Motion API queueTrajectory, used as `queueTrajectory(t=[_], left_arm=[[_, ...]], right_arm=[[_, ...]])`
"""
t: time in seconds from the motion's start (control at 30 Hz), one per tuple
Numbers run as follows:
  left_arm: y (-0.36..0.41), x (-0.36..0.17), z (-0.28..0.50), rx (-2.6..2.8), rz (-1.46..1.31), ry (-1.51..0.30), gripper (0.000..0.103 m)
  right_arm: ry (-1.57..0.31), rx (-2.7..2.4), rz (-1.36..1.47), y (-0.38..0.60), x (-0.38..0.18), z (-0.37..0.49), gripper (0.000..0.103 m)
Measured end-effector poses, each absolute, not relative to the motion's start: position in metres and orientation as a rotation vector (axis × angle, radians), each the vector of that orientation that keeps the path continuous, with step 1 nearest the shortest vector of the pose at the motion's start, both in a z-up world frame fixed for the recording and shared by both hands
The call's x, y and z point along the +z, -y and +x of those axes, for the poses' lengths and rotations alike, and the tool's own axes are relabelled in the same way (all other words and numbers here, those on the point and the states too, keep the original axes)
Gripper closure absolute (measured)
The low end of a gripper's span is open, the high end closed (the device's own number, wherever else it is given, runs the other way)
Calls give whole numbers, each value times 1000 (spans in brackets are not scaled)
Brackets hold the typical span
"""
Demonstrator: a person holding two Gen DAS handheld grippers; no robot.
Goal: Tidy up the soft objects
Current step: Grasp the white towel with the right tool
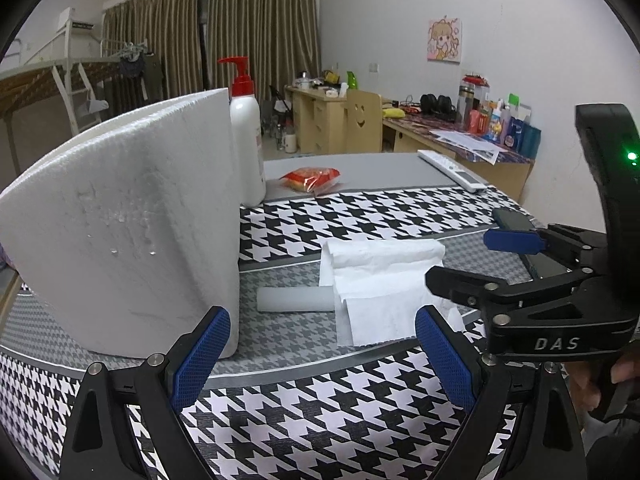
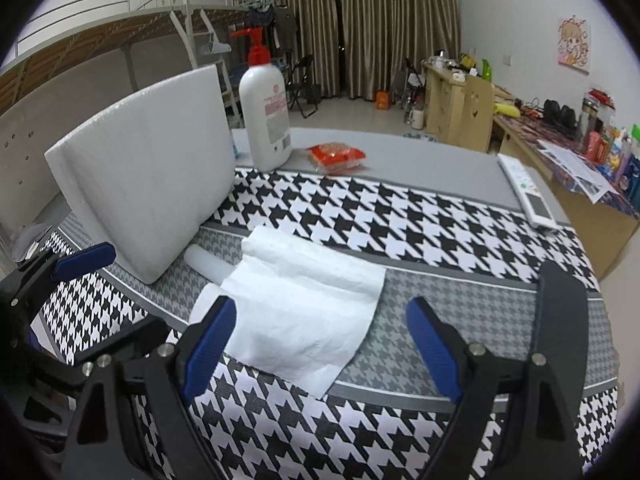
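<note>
A white foam slab (image 1: 128,232) stands upright on the houndstooth table cloth (image 1: 320,420), also in the right wrist view (image 2: 148,172). A white paper towel (image 1: 380,280) lies unrolled beside a white foam tube (image 1: 294,299); both show in the right wrist view, towel (image 2: 304,304) and tube (image 2: 208,262). My left gripper (image 1: 324,356) is open and empty, just in front of the slab's near corner. My right gripper (image 2: 320,344) is open and empty over the towel's near edge. It also shows in the left wrist view (image 1: 472,260).
A white pump bottle with red top (image 1: 248,136) stands behind the slab. A red snack packet (image 1: 312,178) and a white remote (image 1: 452,170) lie on the grey far part of the table. A dark phone (image 1: 516,220) lies at right. Desks stand beyond.
</note>
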State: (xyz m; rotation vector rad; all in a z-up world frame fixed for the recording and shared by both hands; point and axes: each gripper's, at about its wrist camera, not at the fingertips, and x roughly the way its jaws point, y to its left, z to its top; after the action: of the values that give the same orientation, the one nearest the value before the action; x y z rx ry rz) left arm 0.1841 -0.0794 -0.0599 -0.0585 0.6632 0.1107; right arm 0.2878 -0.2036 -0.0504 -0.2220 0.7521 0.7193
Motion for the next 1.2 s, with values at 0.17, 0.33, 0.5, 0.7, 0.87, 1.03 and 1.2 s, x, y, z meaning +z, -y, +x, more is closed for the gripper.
queueTrajectory(t=[0.17,0.33,0.5,0.7,0.87,1.03,1.2], left_arm=[[80,-65,189,114,-56,-688,9],[78,-67,190,111,-58,-694,9],[77,-70,190,114,-55,-707,9],[77,-71,191,107,-53,-717,9],[77,-72,194,108,-55,-725,9],[79,-71,197,101,-46,-726,9],[78,-69,198,102,-42,-718,9]], right_arm=[[-790,731,-227,200,-60,295,13],[-832,743,-216,200,-67,302,13],[-859,752,-227,196,-74,306,17],[-909,751,-242,191,-85,312,34],[-907,746,-260,192,-84,312,60],[-894,731,-297,192,-85,310,93],[-877,736,-313,198,-83,303,98]])
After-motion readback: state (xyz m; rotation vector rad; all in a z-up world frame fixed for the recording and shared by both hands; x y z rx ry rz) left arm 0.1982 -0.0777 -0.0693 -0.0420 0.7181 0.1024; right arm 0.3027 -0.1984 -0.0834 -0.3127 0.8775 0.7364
